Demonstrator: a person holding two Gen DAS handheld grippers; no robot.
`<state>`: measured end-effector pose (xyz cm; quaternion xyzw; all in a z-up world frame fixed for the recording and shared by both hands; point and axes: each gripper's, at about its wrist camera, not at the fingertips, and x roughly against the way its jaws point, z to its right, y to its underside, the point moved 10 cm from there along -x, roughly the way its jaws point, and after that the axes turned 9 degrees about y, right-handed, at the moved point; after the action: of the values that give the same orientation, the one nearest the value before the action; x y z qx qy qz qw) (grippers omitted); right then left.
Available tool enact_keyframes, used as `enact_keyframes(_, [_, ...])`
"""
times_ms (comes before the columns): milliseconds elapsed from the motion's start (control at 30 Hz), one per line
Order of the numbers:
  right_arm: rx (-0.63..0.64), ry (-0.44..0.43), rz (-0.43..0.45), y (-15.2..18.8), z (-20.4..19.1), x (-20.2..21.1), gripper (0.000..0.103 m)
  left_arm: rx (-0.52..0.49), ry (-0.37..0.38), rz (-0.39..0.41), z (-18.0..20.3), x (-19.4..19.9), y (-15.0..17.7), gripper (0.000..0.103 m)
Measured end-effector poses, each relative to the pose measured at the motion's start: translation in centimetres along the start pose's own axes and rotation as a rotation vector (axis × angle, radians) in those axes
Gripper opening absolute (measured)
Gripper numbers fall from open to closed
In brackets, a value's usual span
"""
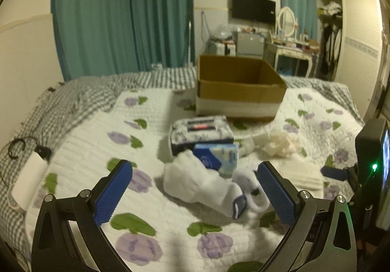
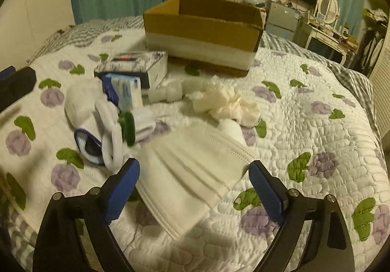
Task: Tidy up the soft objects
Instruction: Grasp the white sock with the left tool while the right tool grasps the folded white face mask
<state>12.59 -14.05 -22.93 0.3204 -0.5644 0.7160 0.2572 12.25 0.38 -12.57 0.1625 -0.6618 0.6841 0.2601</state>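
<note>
We hold the right hand-held gripper (image 2: 194, 183) with its jaws wide apart and nothing pressed between them, low over the folded white towel with ribbed stripes (image 2: 192, 172), which lies flat on the white quilted bedspread with purple flowers and green leaves (image 2: 316, 126). The left hand-held gripper (image 1: 195, 188) is likewise wide and empty, aimed at the white sock with a blue cuff (image 1: 207, 186) just beyond its pads. The open brown cardboard box with a white band (image 2: 202, 35), apparently where these soft things belong, stands farther back on the bed, well apart from both.

Our worry is the towel: it is broad and limp, so a pinch on the top fold alone could let it unfold and drag. The quilt is soft too, and jaws pressed too deep may catch it along with the towel. The sock lies against the blue-and-white tissue packet (image 1: 219, 157), which could get nudged.
</note>
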Motion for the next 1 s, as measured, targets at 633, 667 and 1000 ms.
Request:
enact_keyframes(633, [-0.087,-0.089,0.042,-2.2,1.8,2.1,0.016,-0.03,0.061,-0.265,1.6,-5.7,6.1,0.051])
enact_keyframes(667, [-0.083,-0.088,0.039,-2.2,1.7,1.9,0.016,-0.021,0.072,-0.285,1.6,-6.2,6.5,0.042])
enact_keyframes(1000, [-0.09,-0.086,0.054,-2.1,2.0,2.4,0.016,0.014,0.148,-0.282,1.9,-5.6,6.2,0.004])
